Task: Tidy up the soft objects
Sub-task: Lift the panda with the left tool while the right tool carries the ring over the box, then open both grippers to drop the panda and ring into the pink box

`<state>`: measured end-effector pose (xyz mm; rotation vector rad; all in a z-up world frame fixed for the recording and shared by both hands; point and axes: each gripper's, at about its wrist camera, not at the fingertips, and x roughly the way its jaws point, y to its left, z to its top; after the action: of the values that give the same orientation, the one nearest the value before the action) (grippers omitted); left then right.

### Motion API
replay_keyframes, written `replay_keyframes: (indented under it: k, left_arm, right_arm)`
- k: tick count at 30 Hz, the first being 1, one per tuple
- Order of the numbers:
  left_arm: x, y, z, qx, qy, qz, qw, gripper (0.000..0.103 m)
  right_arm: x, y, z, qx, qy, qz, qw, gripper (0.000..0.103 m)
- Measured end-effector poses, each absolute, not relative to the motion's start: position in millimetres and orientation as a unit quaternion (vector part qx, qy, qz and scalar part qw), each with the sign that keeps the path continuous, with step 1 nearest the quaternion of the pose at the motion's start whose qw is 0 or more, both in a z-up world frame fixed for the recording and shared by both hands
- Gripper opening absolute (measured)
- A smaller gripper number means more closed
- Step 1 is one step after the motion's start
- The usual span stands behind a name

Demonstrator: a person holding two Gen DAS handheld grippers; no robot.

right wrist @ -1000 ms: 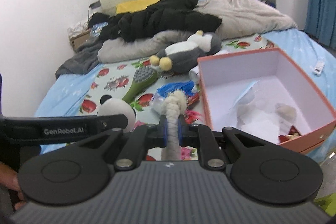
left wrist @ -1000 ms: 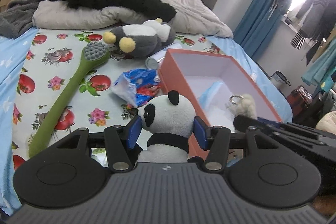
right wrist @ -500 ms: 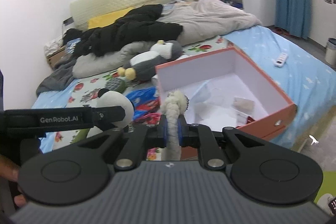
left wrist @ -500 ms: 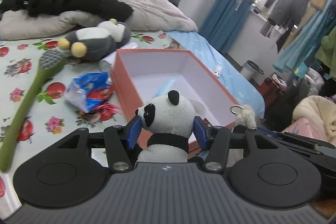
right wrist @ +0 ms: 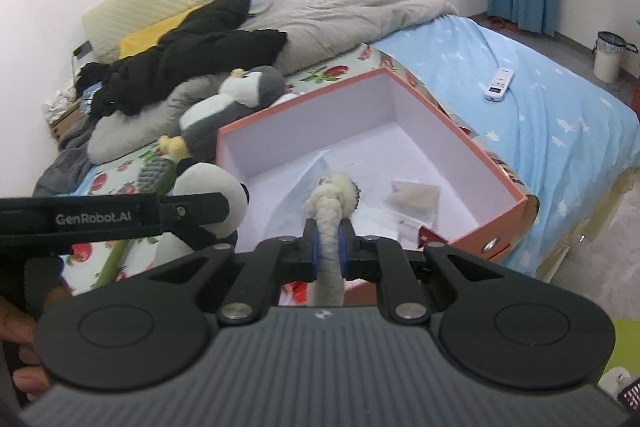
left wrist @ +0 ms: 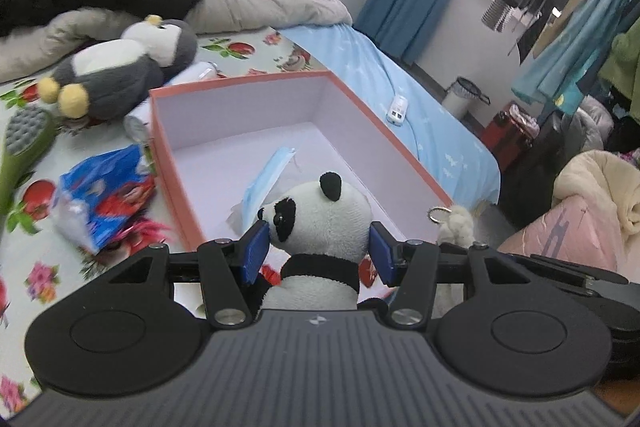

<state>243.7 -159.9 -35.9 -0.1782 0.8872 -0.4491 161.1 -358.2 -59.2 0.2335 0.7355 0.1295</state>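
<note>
Both hands are carrying toys toward the box (left wrist: pixel 360 115), so the sorting is looking partly done: a mask (left wrist: pixel 268 175) and a small beige piece (right wrist: pixel 414 193) are already lying inside, while the penguin (left wrist: pixel 120 67) is still waiting on the bed at 10 o'clock of the box. The left gripper (left wrist: pixel 318 247) is pinching the fuzzy, round-headed panda (left wrist: pixel 324 219) at the box's 6 o'clock edge. The right gripper (right wrist: pixel 328 247) is squeezing a slim, woolly cream keychain toy (right wrist: pixel 330 203) over the interior. The box is stiff card, orange outside, white within.
</note>
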Motion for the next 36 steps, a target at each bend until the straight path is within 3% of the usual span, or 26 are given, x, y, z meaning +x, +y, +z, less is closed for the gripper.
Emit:
replay_keyframes:
  k: [12, 22, 25, 29, 36]
  left_arm:
    - [345, -203, -93, -0.06, 0.472, -0.226, 0.85, 0.06]
    - [379, -211, -124, -0.043, 0.496, -0.228, 0.837, 0.062]
    - [380, -210, -129, -0.034, 0.502, -0.225, 0.834, 0.066]
    - [378, -205, -124, -0.037, 0.497, -0.229, 0.836, 0.066]
    - [351, -194, -94, -0.036, 0.472, -0.227, 0.851, 0.066]
  right_arm:
    - [245, -389, -104, 0.122, 0.396, 0.034, 0.909, 0.015]
    - [285, -394, -144, 0.116, 0.436, 0.02, 0.892, 0.016]
    - [289, -396, -148, 0.127, 0.438, 0.019, 0.89, 0.022]
    - [294, -392, -152, 0.123, 0.451, 0.025, 0.883, 0.039]
    - [284, -384, -138, 0.125, 0.436, 0.034, 0.891, 0.039]
